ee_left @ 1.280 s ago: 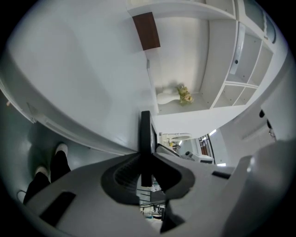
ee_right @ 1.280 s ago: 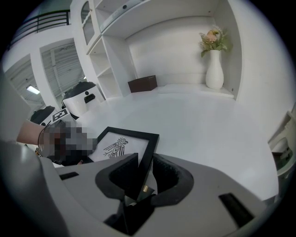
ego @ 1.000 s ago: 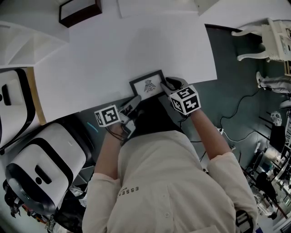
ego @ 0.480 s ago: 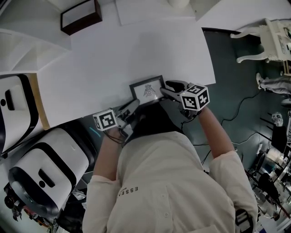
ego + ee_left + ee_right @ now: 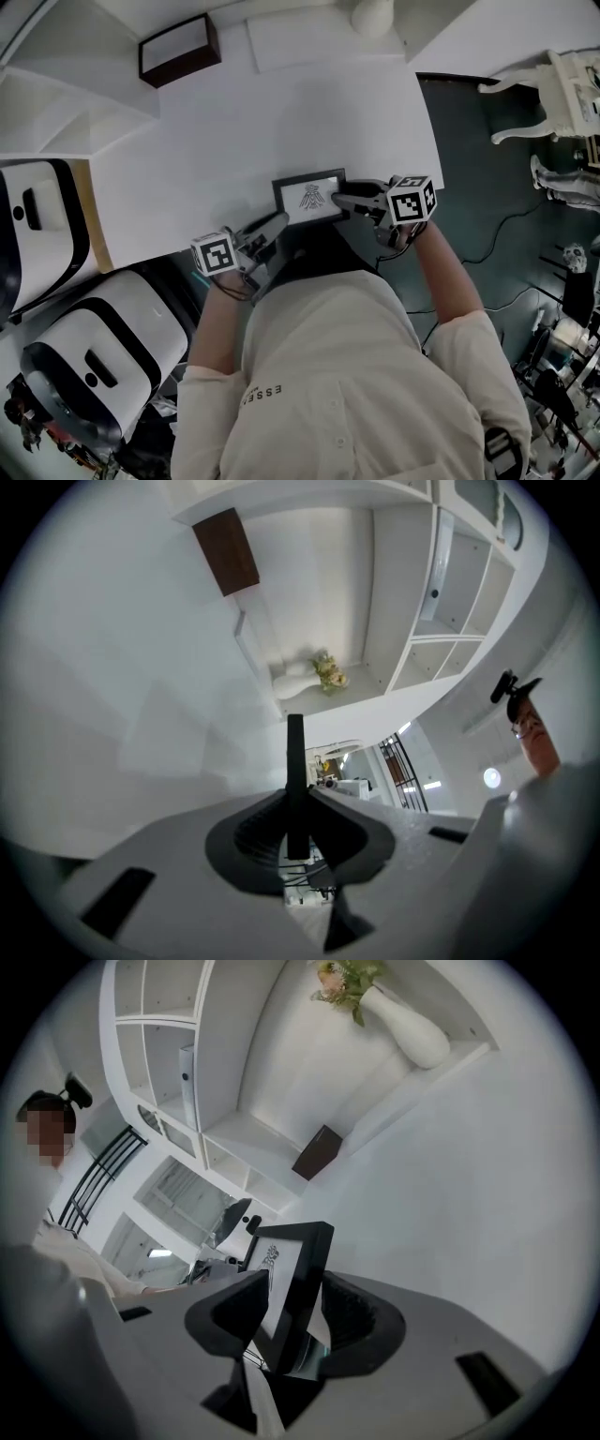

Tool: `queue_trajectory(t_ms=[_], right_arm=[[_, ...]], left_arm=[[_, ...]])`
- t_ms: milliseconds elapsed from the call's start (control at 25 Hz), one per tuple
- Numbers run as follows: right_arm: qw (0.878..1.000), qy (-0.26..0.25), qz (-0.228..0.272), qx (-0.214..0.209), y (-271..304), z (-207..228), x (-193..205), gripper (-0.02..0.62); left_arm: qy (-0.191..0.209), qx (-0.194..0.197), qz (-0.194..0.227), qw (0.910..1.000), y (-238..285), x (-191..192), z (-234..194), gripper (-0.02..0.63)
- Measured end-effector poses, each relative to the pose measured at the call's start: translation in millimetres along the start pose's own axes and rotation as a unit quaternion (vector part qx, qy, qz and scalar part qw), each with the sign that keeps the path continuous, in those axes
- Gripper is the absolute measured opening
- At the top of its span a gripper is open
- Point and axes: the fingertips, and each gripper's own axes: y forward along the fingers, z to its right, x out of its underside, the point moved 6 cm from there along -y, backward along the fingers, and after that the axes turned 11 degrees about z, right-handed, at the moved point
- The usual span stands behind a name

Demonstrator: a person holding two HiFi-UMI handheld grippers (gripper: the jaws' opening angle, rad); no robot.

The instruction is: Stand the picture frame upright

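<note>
The black picture frame (image 5: 309,199) with a small drawing is near the table's front edge. My right gripper (image 5: 346,200) reaches in level at its right edge. In the right gripper view the frame (image 5: 302,1251) stands slanted between the jaws of that gripper (image 5: 292,1288). Those jaws have just been opening, and a light gap shows along the frame's back. My left gripper (image 5: 278,223) is at the frame's lower left corner. Its view shows this gripper (image 5: 296,803) shut on a thin black strip (image 5: 295,761) seen edge-on. I cannot tell which part of the frame that is.
The white table (image 5: 281,112) carries a dark brown box (image 5: 178,49) at the back left and a white vase (image 5: 372,16) with flowers at the back. White shelving (image 5: 450,621) rises behind. White machines (image 5: 94,347) stand left of me. A person (image 5: 42,1129) is nearby.
My right gripper has rolled from on top of the frame's right corner to lie level at its right edge, with wider jaws. Both grippers and the frame have risen.
</note>
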Motion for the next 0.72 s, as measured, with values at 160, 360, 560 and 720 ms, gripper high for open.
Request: queue_trajectory(t_ms=[160, 360, 560, 720], right_arm=[[1.000, -0.005, -0.009, -0.025, 1, -4, -9, 0.151], [0.996, 0.034, 0.019, -0.077, 1, -2, -29, 0.118], [0.994, 0.042, 0.013, -0.097, 1, 3, -38, 0.106], [0.993, 0.039, -0.008, -0.108, 7, 7, -54, 0.097]], left_arm=[[0.006, -0.003, 0.011, 0.9999, -4, -10, 6, 0.069], [0.010, -0.010, 0.024, 0.9996, 1, -24, 12, 0.069], [0.029, -0.016, 0.037, 0.9988, 7, -28, 19, 0.071], [0.063, -0.032, 0.041, 0.9966, 15, -37, 19, 0.072]])
